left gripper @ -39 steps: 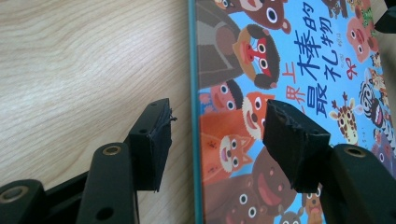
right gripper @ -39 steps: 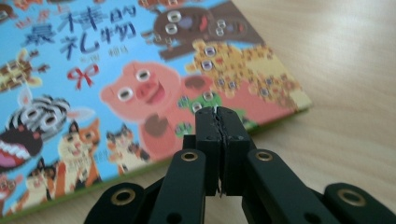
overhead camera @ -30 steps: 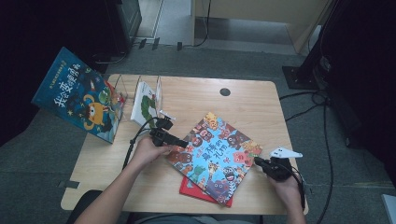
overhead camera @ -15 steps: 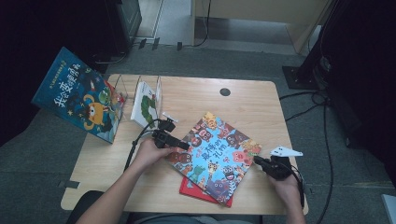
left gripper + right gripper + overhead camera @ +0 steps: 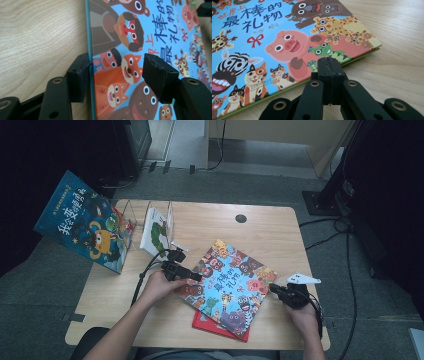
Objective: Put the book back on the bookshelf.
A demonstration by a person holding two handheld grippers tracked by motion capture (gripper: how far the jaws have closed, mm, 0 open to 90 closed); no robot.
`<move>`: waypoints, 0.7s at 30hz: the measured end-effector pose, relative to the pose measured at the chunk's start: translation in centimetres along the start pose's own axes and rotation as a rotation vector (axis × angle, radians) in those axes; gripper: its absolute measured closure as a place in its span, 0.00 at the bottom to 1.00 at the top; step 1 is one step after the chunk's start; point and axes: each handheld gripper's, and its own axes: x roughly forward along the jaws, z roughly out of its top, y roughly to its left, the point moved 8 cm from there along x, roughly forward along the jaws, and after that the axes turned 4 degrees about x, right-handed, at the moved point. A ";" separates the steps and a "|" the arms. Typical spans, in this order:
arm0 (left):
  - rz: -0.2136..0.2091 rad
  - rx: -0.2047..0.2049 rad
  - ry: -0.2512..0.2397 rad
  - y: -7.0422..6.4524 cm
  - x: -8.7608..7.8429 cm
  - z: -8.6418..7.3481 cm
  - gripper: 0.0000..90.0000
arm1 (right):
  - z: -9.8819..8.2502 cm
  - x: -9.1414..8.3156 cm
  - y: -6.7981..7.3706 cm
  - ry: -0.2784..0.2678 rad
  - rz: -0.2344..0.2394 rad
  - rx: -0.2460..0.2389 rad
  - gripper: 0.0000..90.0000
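animal book (image 5: pixel 227 284) lies flat at the table's (image 5: pixel 270 227) near edge, right of middle, on top of a red book (image 5: pixel 212 326). left gripper (image 5: pixel 116 71): jaws have just been opening, spread astride the book's teal spine edge, pads not pressing. right gripper (image 5: pixel 328 66): jaws pressed together, empty, tips at the opposite green edge. judgement: stiff hardcover, glossy so likely slippery, moderately heavy; too flat to pinch as it lies. best hold is the spine edge once lifted off the red book.
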 end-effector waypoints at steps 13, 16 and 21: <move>0.070 0.040 0.010 -0.4 0.2 -0.1 0.42 | -0.3 0.0 0.4 0.034 0.024 0.027 1.00; 0.066 0.030 0.011 -0.2 0.2 0.1 0.44 | -0.4 -0.1 0.7 0.039 0.047 0.022 1.00; 0.061 0.018 0.066 -0.1 -0.3 -0.4 0.52 | -0.3 0.1 0.6 0.034 0.047 0.027 1.00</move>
